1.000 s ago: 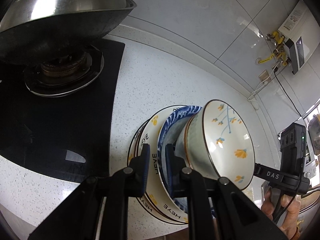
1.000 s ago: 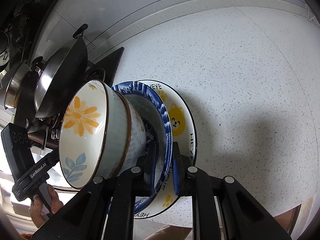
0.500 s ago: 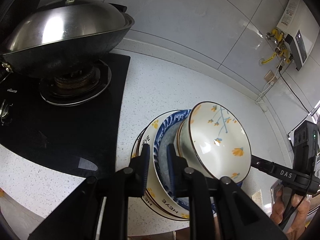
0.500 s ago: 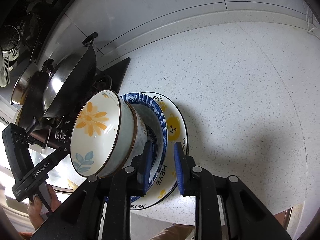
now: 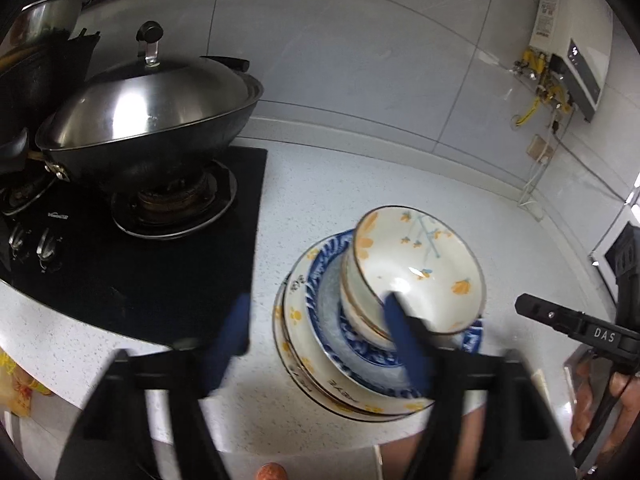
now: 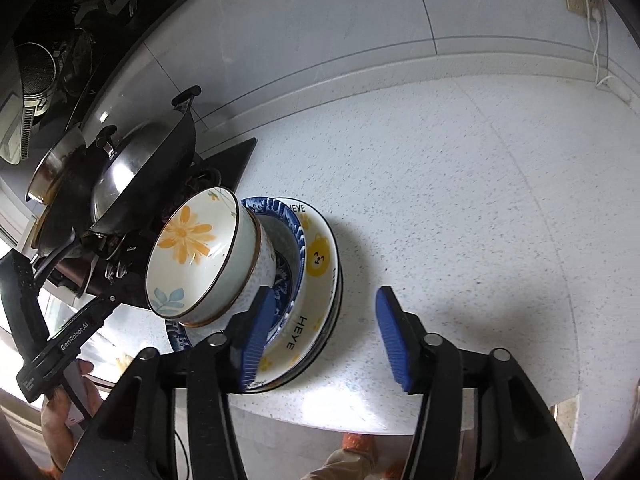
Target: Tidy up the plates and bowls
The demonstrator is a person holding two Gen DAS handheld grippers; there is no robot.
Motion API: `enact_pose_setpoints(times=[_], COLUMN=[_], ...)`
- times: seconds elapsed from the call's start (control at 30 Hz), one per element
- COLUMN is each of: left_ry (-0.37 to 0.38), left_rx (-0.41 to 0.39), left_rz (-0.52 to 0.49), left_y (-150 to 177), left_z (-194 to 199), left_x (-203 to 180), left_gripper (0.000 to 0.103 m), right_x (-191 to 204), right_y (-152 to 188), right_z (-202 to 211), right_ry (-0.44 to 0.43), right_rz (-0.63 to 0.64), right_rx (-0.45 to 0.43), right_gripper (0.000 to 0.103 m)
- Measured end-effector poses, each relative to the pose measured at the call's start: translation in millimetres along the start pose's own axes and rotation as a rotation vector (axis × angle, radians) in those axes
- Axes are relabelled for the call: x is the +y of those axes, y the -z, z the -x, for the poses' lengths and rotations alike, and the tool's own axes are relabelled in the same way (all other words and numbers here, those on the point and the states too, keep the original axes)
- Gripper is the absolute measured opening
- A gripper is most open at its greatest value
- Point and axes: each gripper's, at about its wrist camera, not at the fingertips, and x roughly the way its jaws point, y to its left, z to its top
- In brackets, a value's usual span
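Observation:
A stack of dishes stands on the white speckled counter (image 5: 328,184). At the bottom are cream "HEYE" plates (image 5: 298,322) (image 6: 320,256), then a blue patterned plate (image 5: 330,300) (image 6: 291,236), with nested flowered bowls (image 5: 420,268) (image 6: 188,256) on top. My left gripper (image 5: 320,336) hovers at the stack's left side, blurred, its jaws opening. The plates' rim shows in the gap with no pad pressing on it. My right gripper (image 6: 326,336) is at the stack's other side, jaws also opening. Its left pad (image 6: 258,332) is close to the plate rims.
A lidded steel wok (image 5: 148,120) sits on the black gas hob (image 5: 160,292) just left of the stack. A water heater (image 5: 572,72) with pipes hangs on the tiled wall. The counter's front edge (image 6: 320,420) runs close under both grippers. Bare counter (image 6: 460,200) extends right of the stack.
Both grippers were shut on the plate rims. They have let go, spread their jaws and drawn back and upward. The stack stays on the counter.

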Motion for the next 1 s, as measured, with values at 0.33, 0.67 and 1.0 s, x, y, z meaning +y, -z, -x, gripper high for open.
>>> enact_pose_setpoints(times=[0.33, 0.67, 1.0], left_ry=[-0.050, -0.125, -0.212], left_rx=[-0.175, -0.273, -0.293], left_rz=[-0.003, 0.005, -0.086], left_y=[17, 46, 58], left_z=[82, 173, 203], left_x=[-14, -37, -59], left_gripper=[0.075, 0.075, 0.075], right_x=[-11, -10, -22], right_y=[25, 63, 95], right_z=[50, 105, 161], right_ry=[0.007, -0.058, 0.025], right_rz=[0.048, 0.140, 0.175], right_rx=[-0.119, -0.194, -0.292], right_gripper=[0.101, 0.101, 0.102])
